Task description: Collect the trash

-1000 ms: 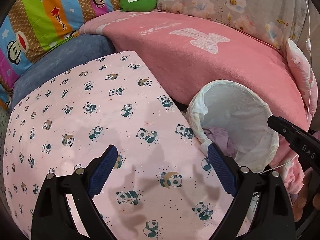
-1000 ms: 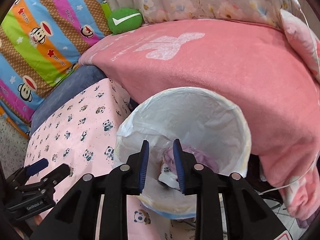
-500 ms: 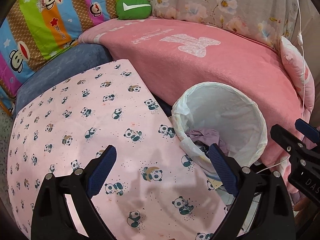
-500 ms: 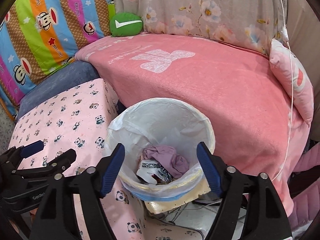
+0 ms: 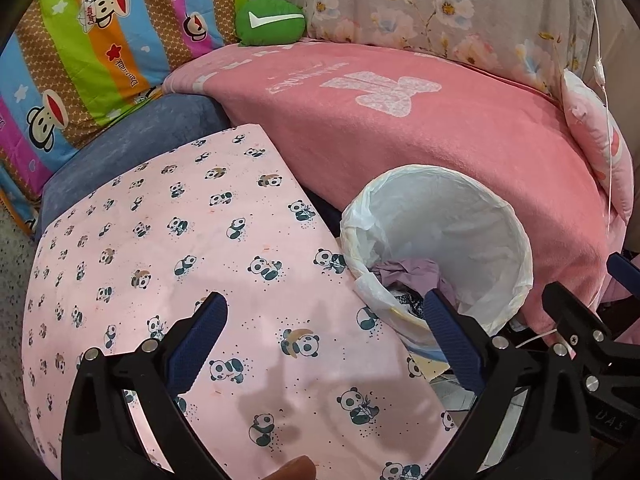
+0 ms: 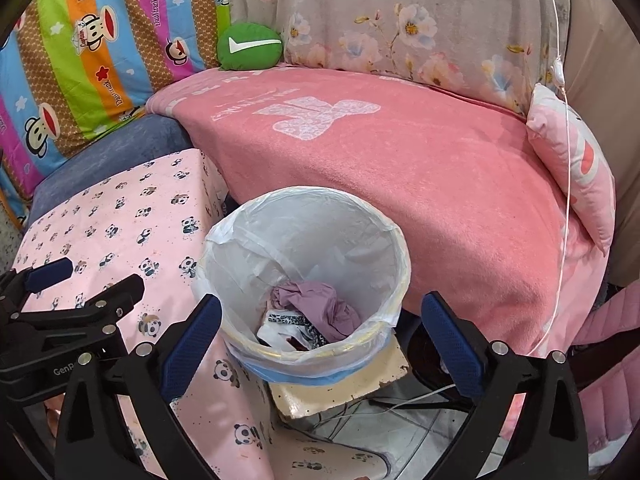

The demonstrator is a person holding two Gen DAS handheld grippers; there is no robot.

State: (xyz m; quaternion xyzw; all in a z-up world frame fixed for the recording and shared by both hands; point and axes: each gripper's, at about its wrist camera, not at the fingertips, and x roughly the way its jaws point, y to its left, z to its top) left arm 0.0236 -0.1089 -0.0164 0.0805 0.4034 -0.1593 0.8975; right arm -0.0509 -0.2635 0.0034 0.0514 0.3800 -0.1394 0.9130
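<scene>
Right gripper [image 6: 320, 328] jaws have spread wide above trash bin [image 6: 396, 248].

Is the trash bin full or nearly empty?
Nearly empty: in the trash bin only a purple crumpled piece and some scraps lie at the bottom; the white liner's walls show bare.

Both views bright, evenly lit, colours saturated. Soft faint shadows on the panda cloth [image 5: 168, 248] around 6 o'clock in the left view (light apparently from above). Strong fisheye bending, black vignette at corners. Focus sharp centrally; slight softness toward rims. No glare on the bin liner [image 6: 312, 240].
</scene>
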